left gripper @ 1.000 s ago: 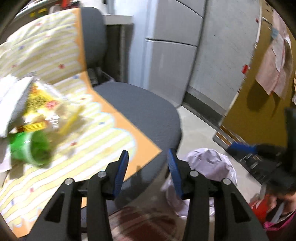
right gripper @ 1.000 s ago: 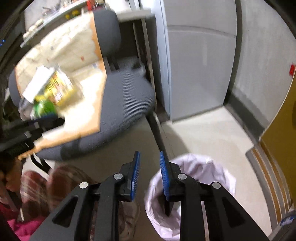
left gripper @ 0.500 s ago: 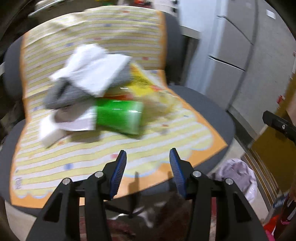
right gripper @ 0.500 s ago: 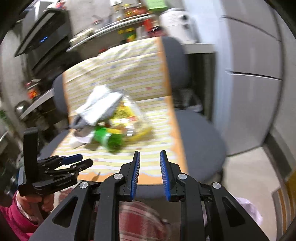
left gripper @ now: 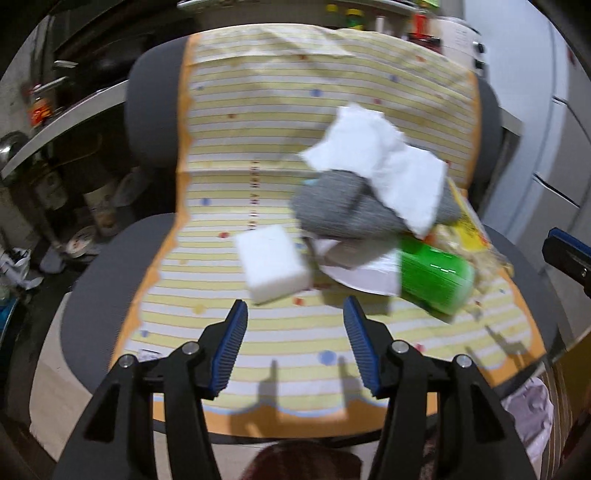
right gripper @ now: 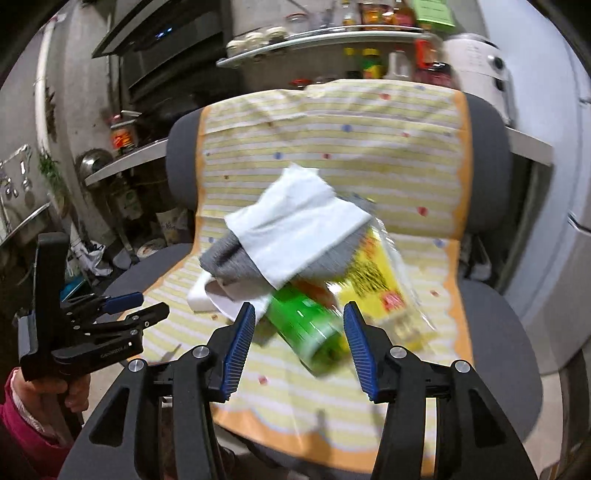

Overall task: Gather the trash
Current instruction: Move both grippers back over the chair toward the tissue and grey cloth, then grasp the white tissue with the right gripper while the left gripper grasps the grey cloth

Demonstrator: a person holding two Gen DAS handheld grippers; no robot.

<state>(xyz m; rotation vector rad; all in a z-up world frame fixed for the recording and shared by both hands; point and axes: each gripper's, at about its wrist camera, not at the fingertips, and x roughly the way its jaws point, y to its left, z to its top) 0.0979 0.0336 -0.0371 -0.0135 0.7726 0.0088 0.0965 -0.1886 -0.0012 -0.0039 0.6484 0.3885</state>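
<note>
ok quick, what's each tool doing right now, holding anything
Left tool: open, empty, just short of the white sponge.
Right tool: open, empty, framing the green bottle.

From the left wrist we look forward and down between the left claw (left gripper: pixel 295 350) onto the chair (left gripper: pixel 110 266) seat from close in front. From the right wrist we face the same chair (right gripper: pixel 491 325) from slightly further right, near the green bottle (right gripper: pixel 310 328). Both views share the striped cloth (left gripper: pixel 258 110) and the trash pile.

place: likely home kitchen | cues: jar-lined shelves (right gripper: pixel 325 35), office chair (right gripper: pixel 491 317)
</note>
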